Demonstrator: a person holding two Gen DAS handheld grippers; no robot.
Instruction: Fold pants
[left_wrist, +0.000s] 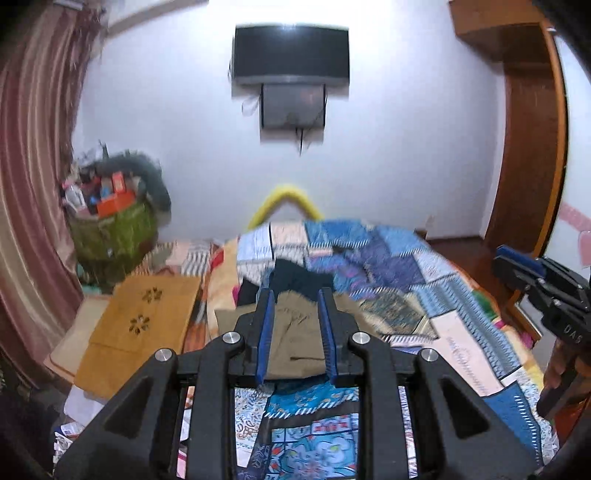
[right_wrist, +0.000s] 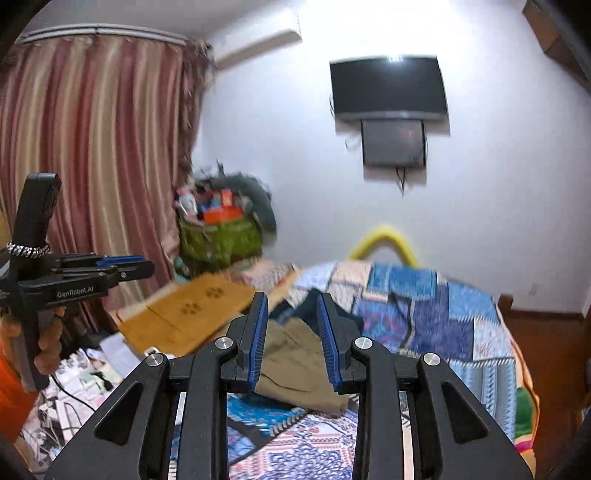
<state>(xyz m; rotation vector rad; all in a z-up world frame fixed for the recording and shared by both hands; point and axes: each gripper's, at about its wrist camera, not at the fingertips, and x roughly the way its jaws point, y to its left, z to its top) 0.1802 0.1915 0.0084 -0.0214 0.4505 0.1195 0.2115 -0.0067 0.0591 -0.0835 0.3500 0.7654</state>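
I see the khaki pants (left_wrist: 295, 343) lying in a folded, creased heap on the patchwork bed (left_wrist: 469, 354), just ahead of my left claw (left_wrist: 295, 301), whose jaws stand apart and empty. My right claw (right_wrist: 291, 301) hovers likewise parted, the pants just beyond its tips.

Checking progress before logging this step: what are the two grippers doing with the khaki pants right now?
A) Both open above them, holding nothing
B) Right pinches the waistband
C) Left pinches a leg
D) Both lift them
A: both the left gripper and right gripper have their jaws spread apart, with the khaki pants lying on the quilt beyond them.
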